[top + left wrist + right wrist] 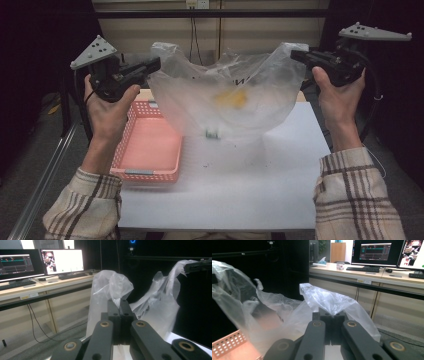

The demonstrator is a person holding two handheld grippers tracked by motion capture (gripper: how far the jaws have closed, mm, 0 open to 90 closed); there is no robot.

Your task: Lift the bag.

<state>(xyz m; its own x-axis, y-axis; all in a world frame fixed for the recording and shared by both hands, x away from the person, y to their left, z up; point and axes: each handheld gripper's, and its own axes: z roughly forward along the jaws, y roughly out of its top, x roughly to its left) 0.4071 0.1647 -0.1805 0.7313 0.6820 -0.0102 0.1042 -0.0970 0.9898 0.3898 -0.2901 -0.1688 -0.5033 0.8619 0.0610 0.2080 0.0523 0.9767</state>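
Note:
A clear plastic bag (pixel 225 95) hangs stretched between both grippers above the white table (pixel 225 195). Something yellow (pixel 231 98) shows blurred through the film, and a small pale object (pixel 212 133) sits at the bag's bottom near the tabletop. My left gripper (pixel 156 64) is shut on the bag's left top corner (pixel 113 283), its jaws pressed together on the film. My right gripper (pixel 295 54) is shut on the right top corner (pixel 324 300), jaws closed on the plastic. Both are held at about the same height, well above the table. The other gripper (pixel 198 265) appears at the far right of the left gripper view.
A pink perforated basket (pixel 150 145) stands on the table's left side, under my left hand. Small dark specks (pixel 240 152) lie on the table below the bag. Monitors (pixel 62 261) and a desk (pixel 372 272) stand beyond the table.

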